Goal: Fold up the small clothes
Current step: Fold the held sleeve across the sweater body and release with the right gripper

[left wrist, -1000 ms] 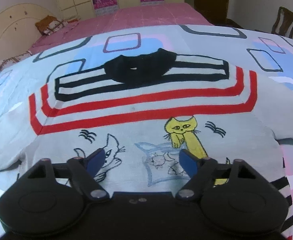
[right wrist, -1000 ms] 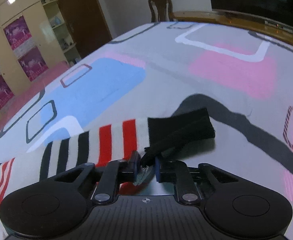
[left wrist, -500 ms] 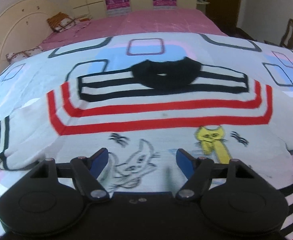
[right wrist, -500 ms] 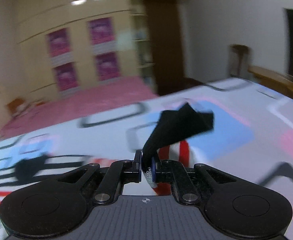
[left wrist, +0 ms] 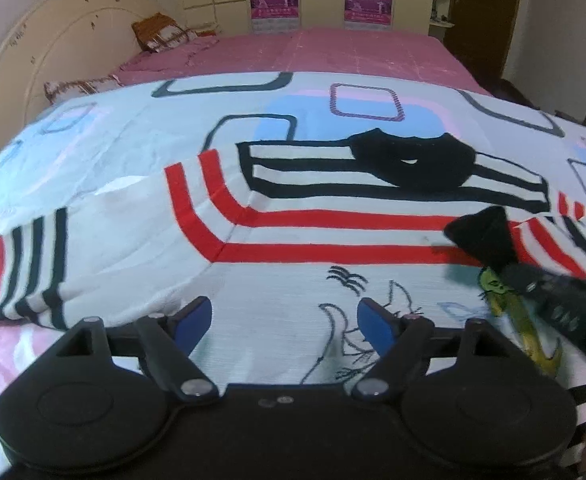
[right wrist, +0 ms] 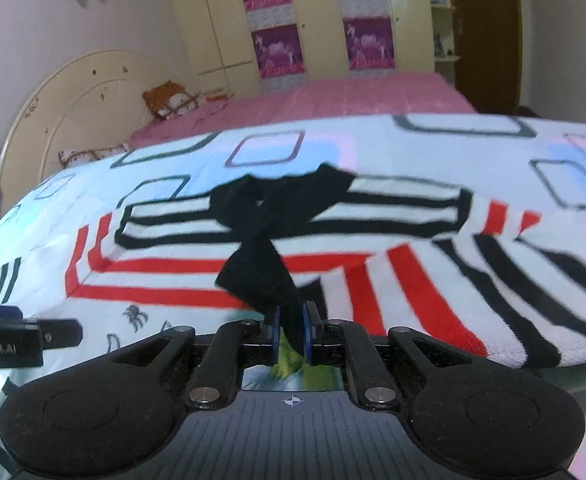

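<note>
Sweater [left wrist: 317, 240], little striped one with cartoon cats on the front, is lying flat on the patterned bedspread [left wrist: 141, 136]. Right gripper [right wrist: 291, 334] has its jaws pinched tight on the black cuff [right wrist: 259, 280] of the right sleeve [right wrist: 473, 296], which is lifted and pulled across over the body. Left gripper [left wrist: 285, 320] hovers over the lower front, jaws wide and just been opening, nothing between them.

The white knitted sweater with red and black stripes [left wrist: 293, 240] looks soft and matt; the black plastic gripper body [right wrist: 293, 420] is ribbed and slightly glossy.
</note>
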The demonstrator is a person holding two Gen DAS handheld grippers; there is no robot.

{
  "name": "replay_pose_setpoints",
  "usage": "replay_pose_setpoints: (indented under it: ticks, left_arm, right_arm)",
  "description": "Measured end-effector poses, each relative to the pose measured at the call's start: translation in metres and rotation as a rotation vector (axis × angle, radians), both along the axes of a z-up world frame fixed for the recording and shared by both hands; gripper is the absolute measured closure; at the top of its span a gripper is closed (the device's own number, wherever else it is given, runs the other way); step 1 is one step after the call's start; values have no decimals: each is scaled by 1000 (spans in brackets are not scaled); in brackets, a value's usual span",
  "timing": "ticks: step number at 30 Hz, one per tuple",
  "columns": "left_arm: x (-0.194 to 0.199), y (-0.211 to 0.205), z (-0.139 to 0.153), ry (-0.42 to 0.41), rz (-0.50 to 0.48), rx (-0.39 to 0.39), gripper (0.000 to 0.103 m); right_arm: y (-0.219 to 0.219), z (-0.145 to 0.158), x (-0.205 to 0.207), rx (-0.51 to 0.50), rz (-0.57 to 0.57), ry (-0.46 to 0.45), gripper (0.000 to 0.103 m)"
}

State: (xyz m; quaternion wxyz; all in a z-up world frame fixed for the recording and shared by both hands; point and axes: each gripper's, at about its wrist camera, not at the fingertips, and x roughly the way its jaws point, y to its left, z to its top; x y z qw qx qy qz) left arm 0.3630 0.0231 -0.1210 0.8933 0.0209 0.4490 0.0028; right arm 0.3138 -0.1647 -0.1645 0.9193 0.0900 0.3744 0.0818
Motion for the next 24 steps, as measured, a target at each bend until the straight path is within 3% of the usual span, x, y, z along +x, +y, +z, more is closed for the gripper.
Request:
replay_pose_setpoints:
  ticks: [3,6,10,12,15,16,18,19,20,24]
  left_arm:
    - [4,-4,-2,28,-35,-72,20]
    - [10,-16,-6,57,-76,-150,20]
    - [19,-43,-15,91,-145,-197,21]
    - [25,-55,-24,124,-173,-229,28]
    - [34,-69,-35,126,-200,-244,45]
    - [37,-74,-39,130,-210,-238,57]
    - [39,-82,-43,107,-230,-221,65]
    - [39,-84,-43,88,-247,-223,83]
    - [40,-86,-45,83,-259,-233,93]
    - [40,-87,-38,68,-261,-252,98]
  right_arm:
    - [0,-1,-2,27,23,11,47]
    - [-10,10,-13,0,10,-25,46]
    - [-32,20,-29,-34,-40,-31,46]
    - [-46,21,-43,-80,-78,-30,46]
    - [-70,19,-60,-130,-146,-17,46]
    - [-78,17,-63,-143,-172,-9,46]
    - [-96,10,-68,-155,-233,17,46]
    - [-103,8,-69,-154,-262,30,46]
    - [-111,5,-70,-147,-289,40,46]
    - [-131,-2,-68,-126,-344,59,46]
